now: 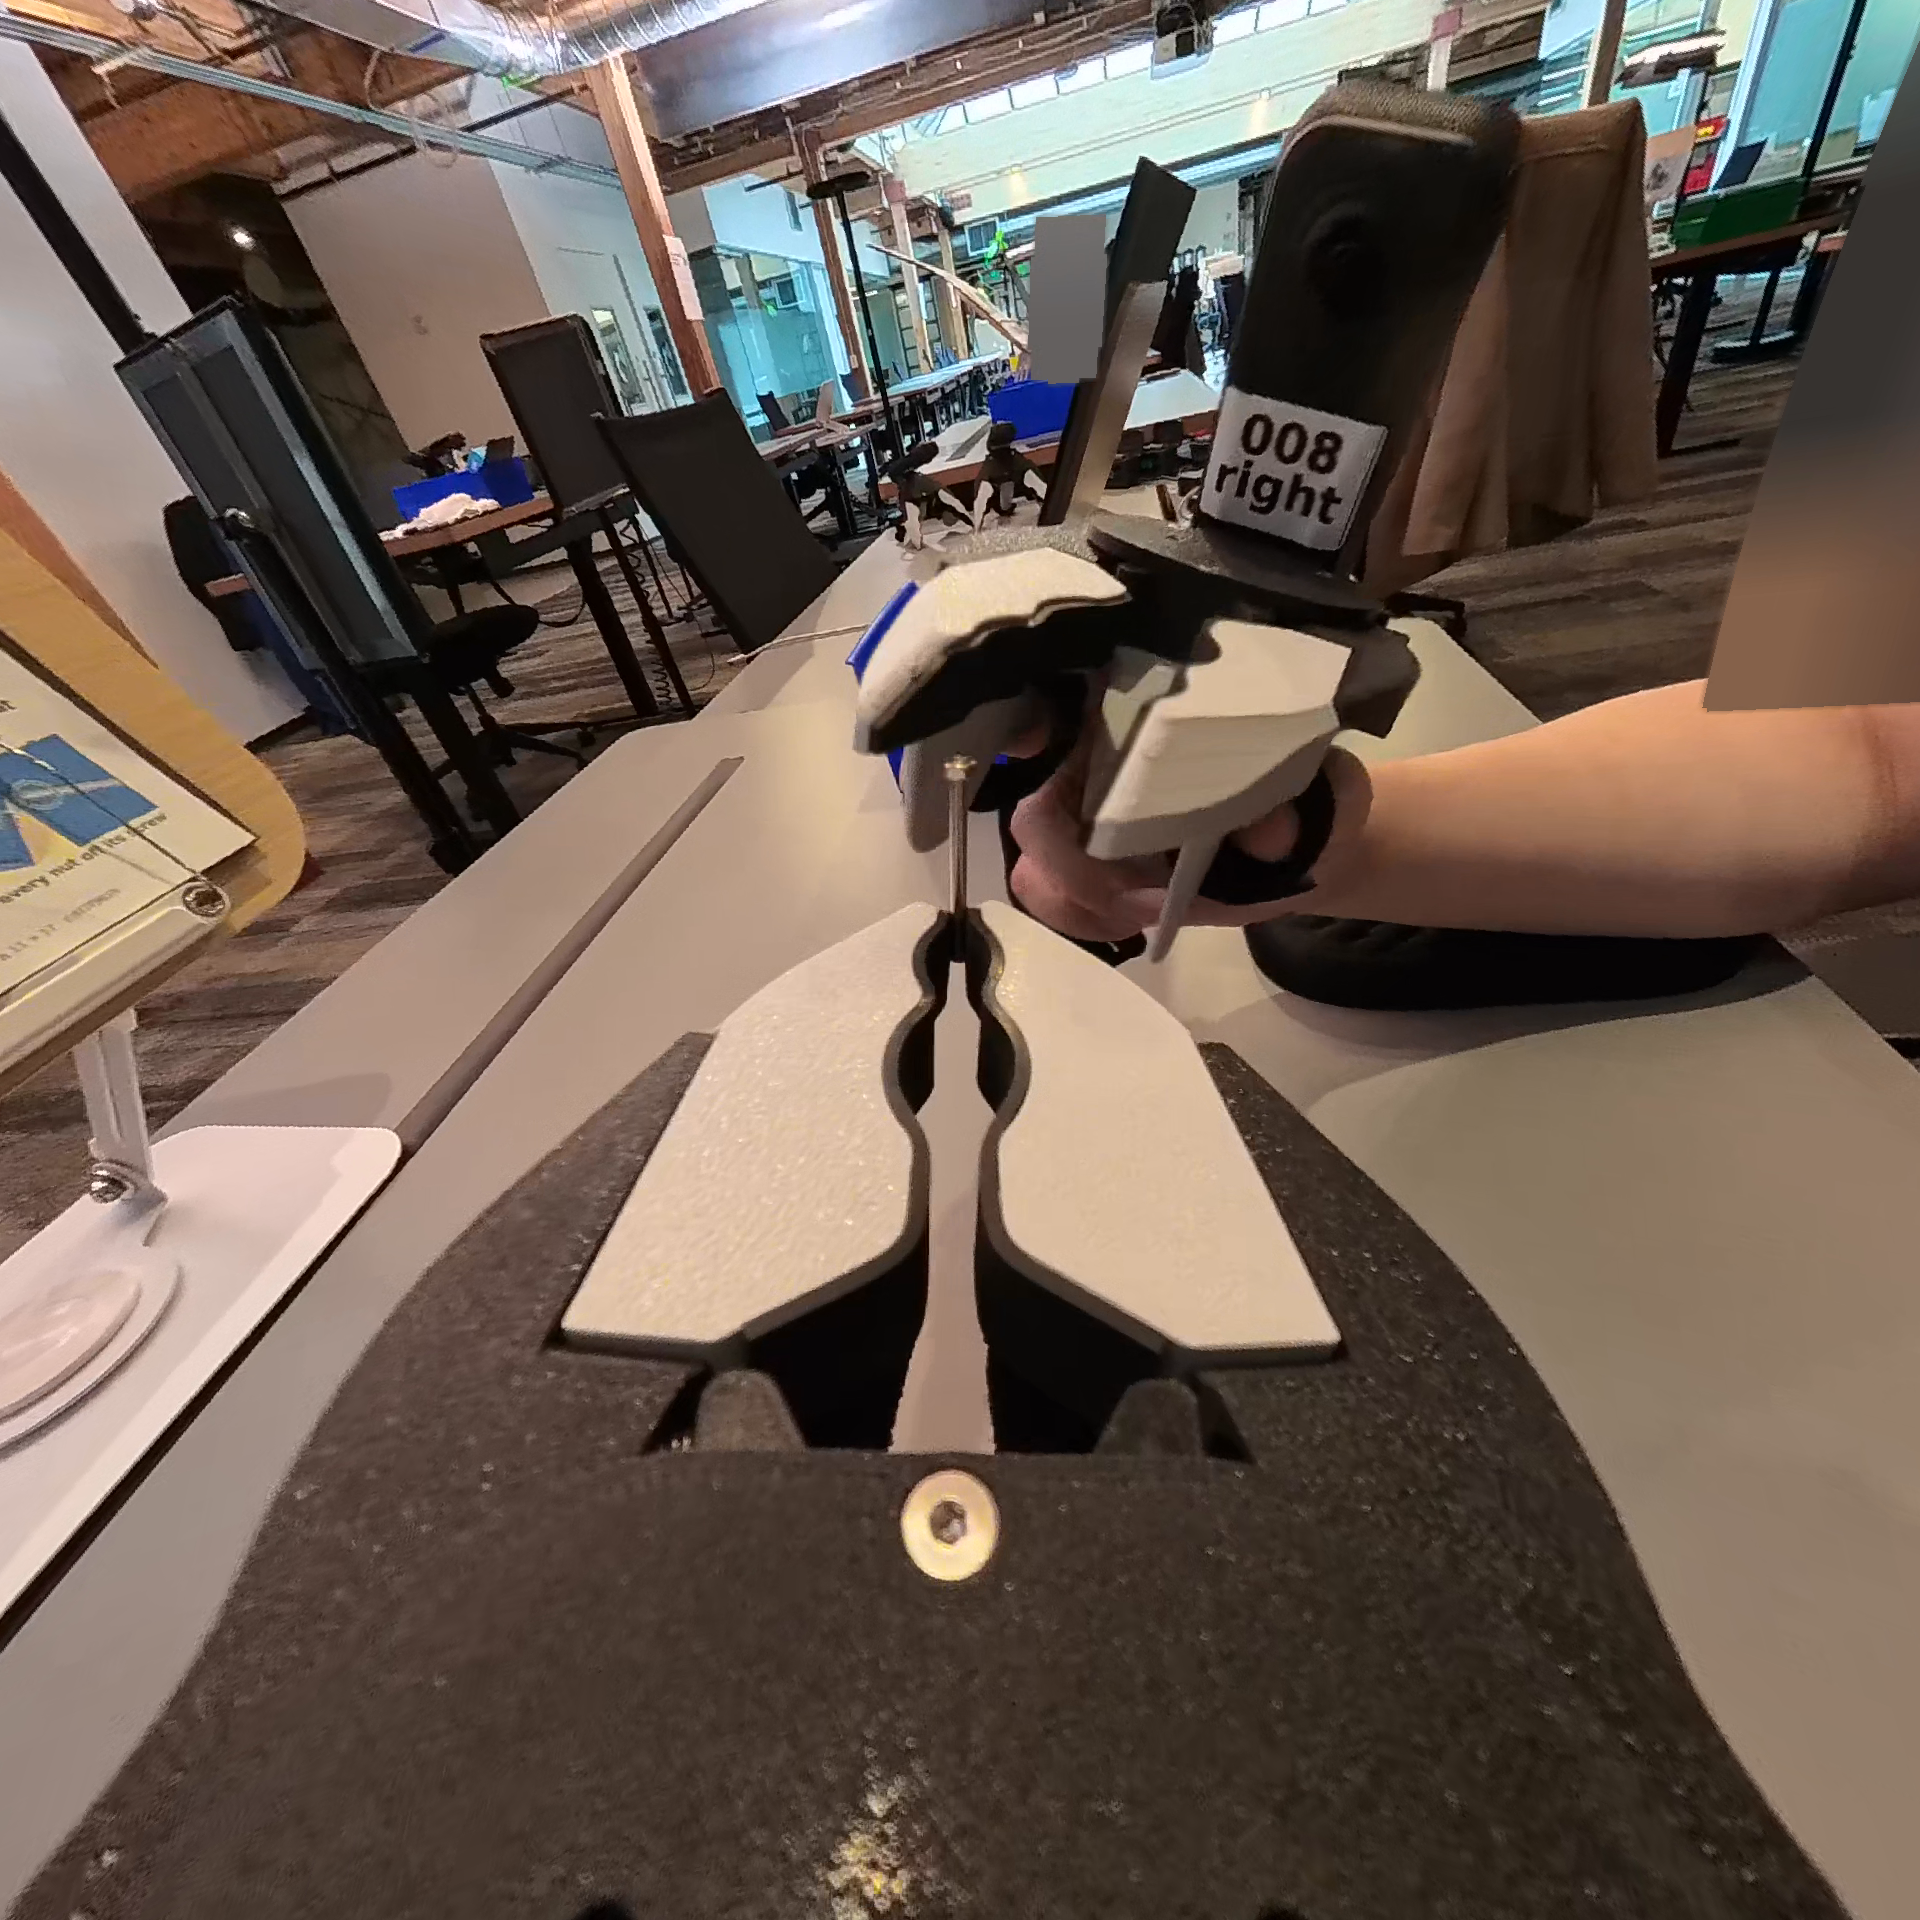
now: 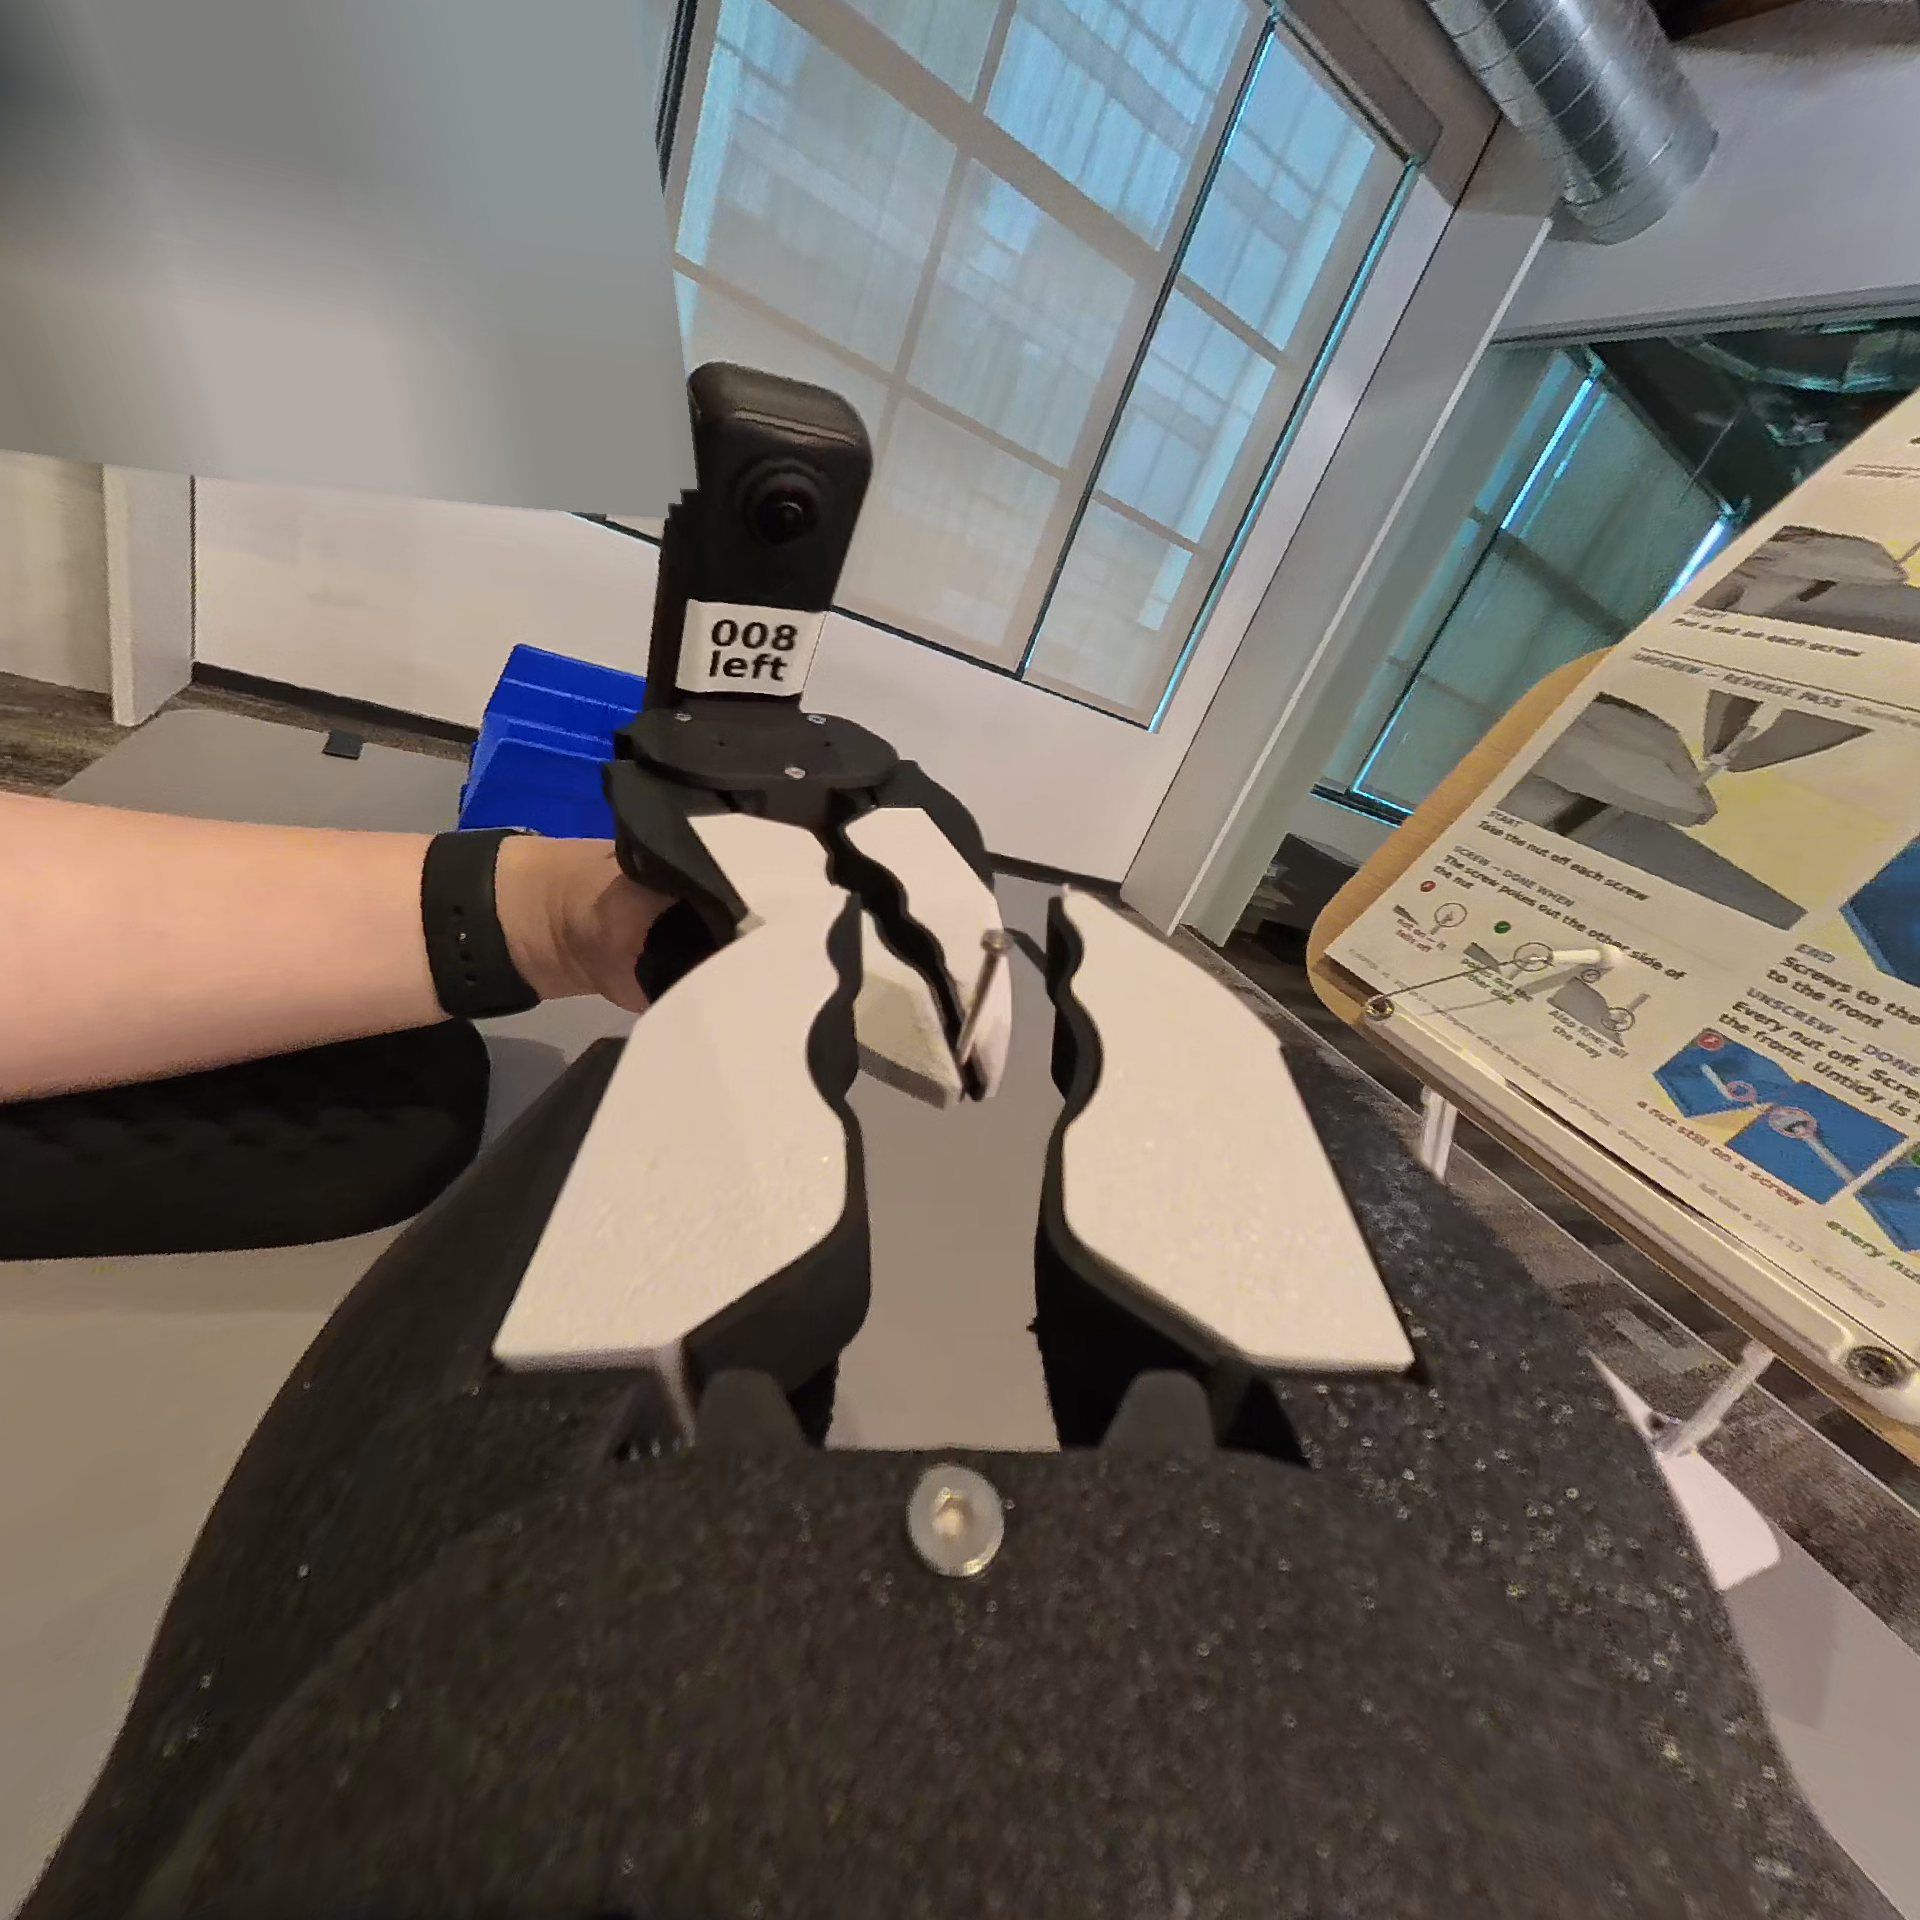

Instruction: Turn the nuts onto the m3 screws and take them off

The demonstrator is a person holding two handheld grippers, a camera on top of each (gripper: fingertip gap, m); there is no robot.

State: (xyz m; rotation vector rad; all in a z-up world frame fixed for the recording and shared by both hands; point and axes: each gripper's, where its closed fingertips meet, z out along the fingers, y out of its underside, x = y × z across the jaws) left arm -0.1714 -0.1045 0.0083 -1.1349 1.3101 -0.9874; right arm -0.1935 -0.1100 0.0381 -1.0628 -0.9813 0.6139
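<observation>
My left gripper is shut on the lower end of a thin metal screw, which stands upright out of the fingertips with its head on top. In the right wrist view the left gripper faces me and pinches the same screw. My right gripper is open, with its fingers on either side of the left gripper's tip and not touching the screw. It also shows in the left wrist view, just behind the screw head. I cannot make out a nut on the screw.
A blue bin stands behind the grippers on the grey table. An instruction board on a white stand is at the side. A black arm-rest pad lies under the right forearm. My two grippers' fingertips are within a few centimetres of each other.
</observation>
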